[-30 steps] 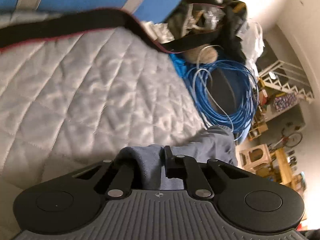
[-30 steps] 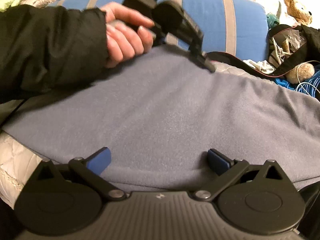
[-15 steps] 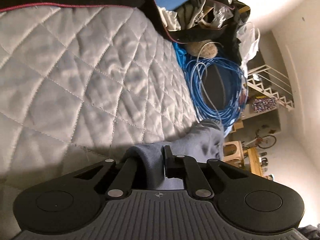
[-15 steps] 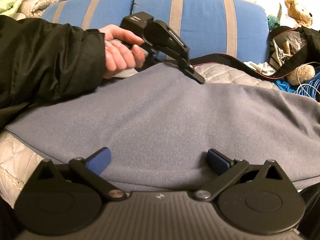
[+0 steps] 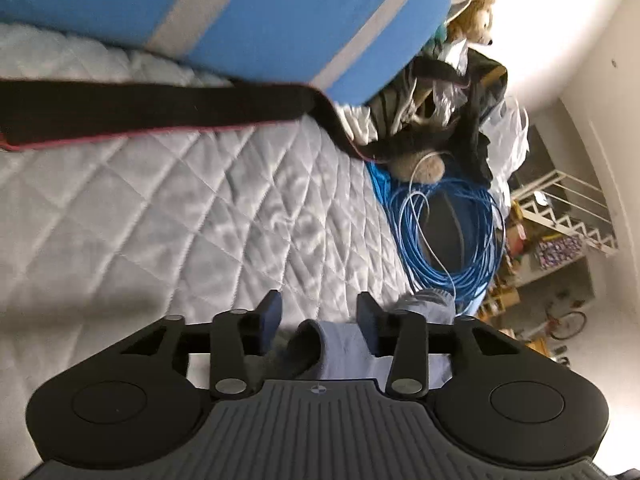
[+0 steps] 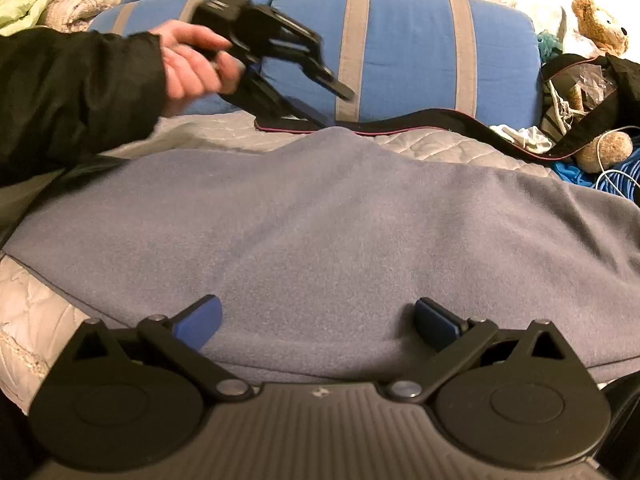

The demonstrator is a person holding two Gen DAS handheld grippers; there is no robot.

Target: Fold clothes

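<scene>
Right wrist view: right gripper (image 6: 316, 318) jaws apart over fleece (image 6: 320, 232); left gripper (image 6: 320, 92), blurred, seemingly opening before cushion (image 6: 404, 48).

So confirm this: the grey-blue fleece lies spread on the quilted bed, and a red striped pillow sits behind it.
Not quite: the pillow is blue with grey stripes, not red, as the right wrist view shows. The rest holds: the grey-blue fleece lies spread on the quilted bed.

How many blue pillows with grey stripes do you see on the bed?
2. One large pillow lies behind the grey garment; the second pillow is to its left, partly hidden by the hand.
</scene>
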